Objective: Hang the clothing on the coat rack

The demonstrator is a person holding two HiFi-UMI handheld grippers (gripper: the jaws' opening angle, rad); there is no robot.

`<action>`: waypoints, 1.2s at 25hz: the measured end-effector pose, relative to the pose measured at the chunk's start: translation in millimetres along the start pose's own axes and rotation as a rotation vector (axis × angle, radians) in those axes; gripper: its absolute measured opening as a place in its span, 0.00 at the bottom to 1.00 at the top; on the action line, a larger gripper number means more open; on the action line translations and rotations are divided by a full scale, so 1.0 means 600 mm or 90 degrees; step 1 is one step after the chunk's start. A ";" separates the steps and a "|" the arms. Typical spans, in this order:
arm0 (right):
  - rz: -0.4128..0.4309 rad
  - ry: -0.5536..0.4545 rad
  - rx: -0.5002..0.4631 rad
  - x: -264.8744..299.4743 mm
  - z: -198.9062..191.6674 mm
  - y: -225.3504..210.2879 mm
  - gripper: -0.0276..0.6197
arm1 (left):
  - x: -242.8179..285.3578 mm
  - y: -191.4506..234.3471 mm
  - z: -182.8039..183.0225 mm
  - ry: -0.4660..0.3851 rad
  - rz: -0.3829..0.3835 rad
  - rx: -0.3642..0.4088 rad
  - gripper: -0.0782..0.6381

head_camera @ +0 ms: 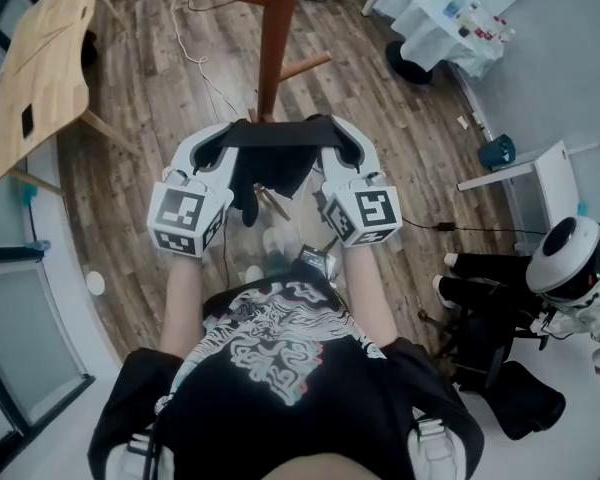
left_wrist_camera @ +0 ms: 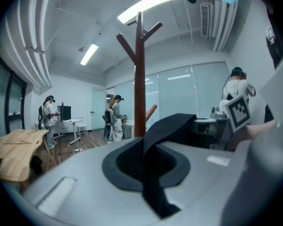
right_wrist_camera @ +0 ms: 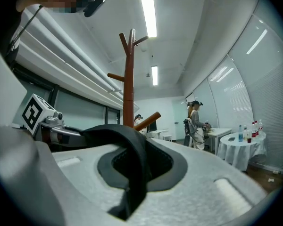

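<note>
At the head view's centre, a black garment (head_camera: 275, 160) is clamped crosswise between left gripper (head_camera: 226, 138) and right gripper (head_camera: 332, 136), with the coat rack (head_camera: 278, 38) just above its middle.

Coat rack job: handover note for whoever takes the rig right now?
Left tool: shut on one edge of the black garment.
Right tool: shut on the other edge.
Garment: held stretched between the two tools, on the person's side of the coat rack, not on any peg.
Done: garment picked up and spread.
Left: lift it over a peg, perhaps the lower peg, let it catch, then open both tools.
</note>
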State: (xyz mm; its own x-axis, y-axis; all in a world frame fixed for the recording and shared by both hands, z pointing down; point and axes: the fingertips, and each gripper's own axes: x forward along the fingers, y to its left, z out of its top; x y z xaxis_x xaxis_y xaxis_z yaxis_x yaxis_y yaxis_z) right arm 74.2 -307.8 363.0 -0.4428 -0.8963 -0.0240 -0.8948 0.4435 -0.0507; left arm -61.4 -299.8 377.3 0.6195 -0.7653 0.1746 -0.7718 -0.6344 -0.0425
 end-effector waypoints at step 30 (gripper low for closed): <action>0.028 0.049 0.038 0.123 -0.070 -0.048 0.08 | 0.084 0.072 -0.058 0.058 -0.002 -0.021 0.12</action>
State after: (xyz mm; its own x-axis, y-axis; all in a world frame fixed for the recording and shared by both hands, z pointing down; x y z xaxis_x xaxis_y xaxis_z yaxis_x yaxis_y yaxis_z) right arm 64.7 -386.8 404.6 -0.4862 -0.8724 0.0500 -0.8708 0.4790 -0.1104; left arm -68.5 -361.7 418.2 0.6077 -0.7491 0.2638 -0.7749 -0.6320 -0.0099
